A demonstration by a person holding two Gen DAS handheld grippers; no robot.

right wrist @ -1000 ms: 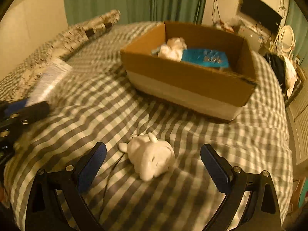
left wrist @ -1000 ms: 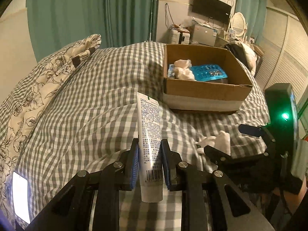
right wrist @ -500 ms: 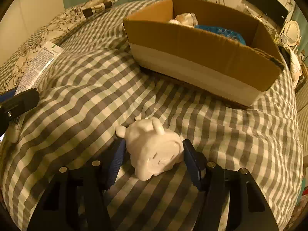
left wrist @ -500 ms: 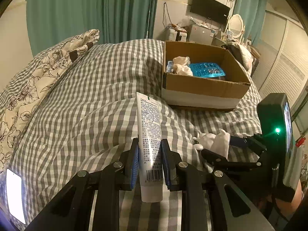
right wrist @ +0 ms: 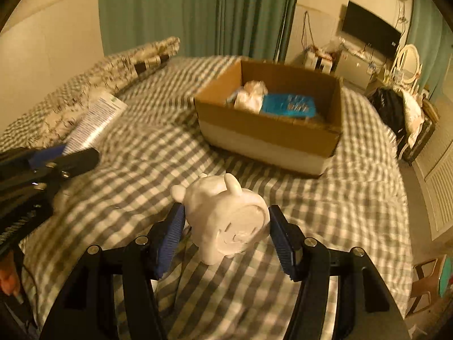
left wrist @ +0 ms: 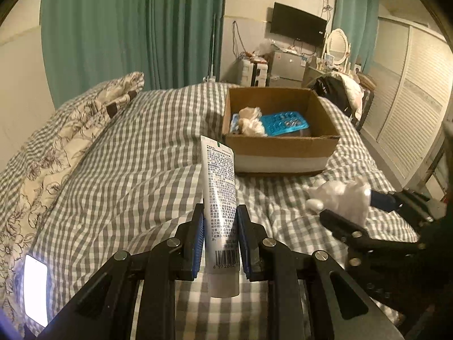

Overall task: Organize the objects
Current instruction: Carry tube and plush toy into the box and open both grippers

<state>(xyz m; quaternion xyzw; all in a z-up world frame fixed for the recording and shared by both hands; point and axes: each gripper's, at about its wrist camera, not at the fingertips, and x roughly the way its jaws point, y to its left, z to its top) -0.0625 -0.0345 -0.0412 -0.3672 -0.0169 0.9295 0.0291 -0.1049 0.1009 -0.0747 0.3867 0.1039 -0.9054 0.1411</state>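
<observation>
Teal floor-length curtains [left wrist: 136, 28] hang far left against cream walls. A black flat television [left wrist: 297, 27] hangs far right above a cluttered dresser; white louvred wardrobe doors [left wrist: 410, 119] line the right.

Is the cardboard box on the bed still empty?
No. In the left wrist view the cardboard box already holds a blue tray and a crumpled white bundle.
</observation>
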